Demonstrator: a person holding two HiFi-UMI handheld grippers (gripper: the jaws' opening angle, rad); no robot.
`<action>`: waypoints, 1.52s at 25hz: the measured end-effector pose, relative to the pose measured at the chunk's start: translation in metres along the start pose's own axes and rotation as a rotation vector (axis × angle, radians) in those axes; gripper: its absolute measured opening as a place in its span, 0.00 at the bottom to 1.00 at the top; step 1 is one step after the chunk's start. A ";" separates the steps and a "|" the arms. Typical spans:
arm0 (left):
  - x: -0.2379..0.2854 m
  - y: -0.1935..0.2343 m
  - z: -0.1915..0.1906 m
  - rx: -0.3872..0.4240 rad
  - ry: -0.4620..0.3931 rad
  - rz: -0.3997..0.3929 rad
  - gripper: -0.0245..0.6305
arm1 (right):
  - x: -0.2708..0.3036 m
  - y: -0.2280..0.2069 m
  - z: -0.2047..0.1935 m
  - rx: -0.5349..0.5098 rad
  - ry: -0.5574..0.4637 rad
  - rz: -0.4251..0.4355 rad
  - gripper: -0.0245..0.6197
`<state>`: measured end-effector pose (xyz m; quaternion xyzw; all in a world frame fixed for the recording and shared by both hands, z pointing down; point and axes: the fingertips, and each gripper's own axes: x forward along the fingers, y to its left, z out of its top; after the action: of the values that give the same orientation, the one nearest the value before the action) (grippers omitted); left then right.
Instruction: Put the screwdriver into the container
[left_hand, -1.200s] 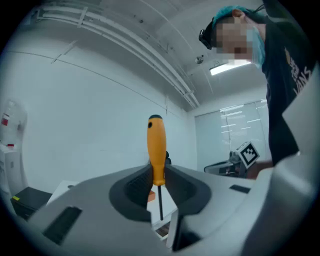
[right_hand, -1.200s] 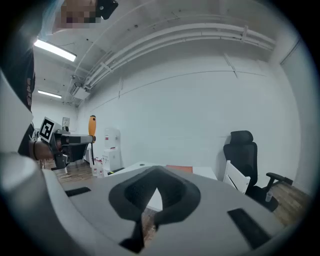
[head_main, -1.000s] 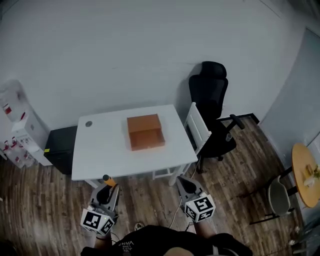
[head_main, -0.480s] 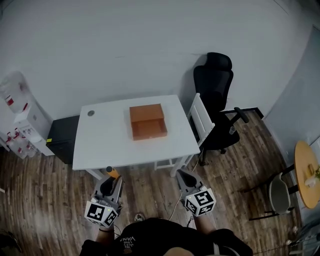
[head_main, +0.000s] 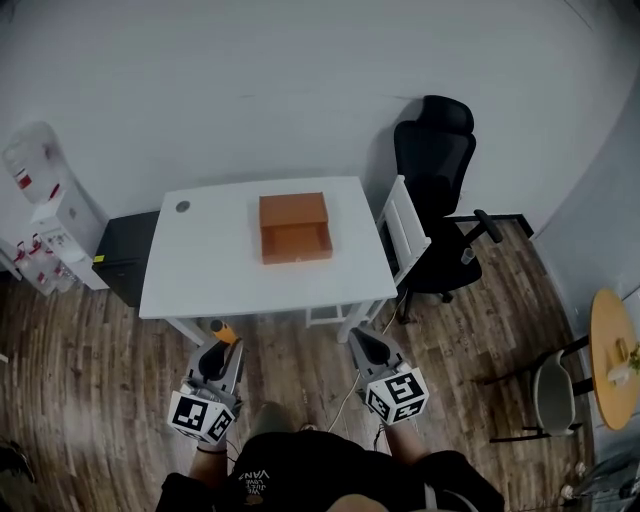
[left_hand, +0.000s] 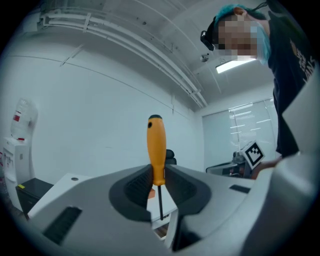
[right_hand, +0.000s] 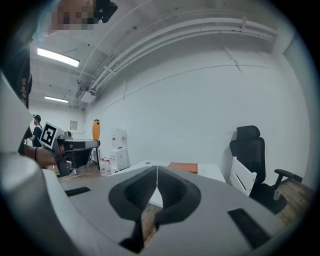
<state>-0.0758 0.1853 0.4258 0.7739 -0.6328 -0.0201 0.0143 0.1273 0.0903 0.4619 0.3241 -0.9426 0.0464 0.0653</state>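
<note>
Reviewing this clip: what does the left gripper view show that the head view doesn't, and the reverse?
Only the left gripper view: the fingers closed on the lower end of the screwdriver handle, with its thin shaft pointing down between them.
Only the head view: a look down into the open orange container.
Both: the left gripper, the orange handle, the white table and the right gripper.

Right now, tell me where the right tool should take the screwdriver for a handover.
Take the screwdriver by its free upper handle, coming level from the side. It stands upright, the left tool clamps its lower handle, and only thin shaft shows below. The right tool is shut; open it first.
</note>
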 end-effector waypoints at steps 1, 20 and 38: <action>0.000 -0.001 0.000 0.000 0.003 0.002 0.16 | 0.000 -0.001 0.000 0.002 -0.001 0.002 0.06; 0.072 0.055 -0.008 0.020 0.037 -0.106 0.16 | 0.069 -0.030 0.017 0.008 -0.018 -0.075 0.06; 0.161 0.137 -0.012 0.021 0.041 -0.266 0.16 | 0.181 -0.052 0.034 0.037 -0.038 -0.184 0.06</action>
<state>-0.1774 0.0004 0.4417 0.8513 -0.5245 0.0005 0.0164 0.0148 -0.0638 0.4585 0.4112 -0.9089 0.0517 0.0453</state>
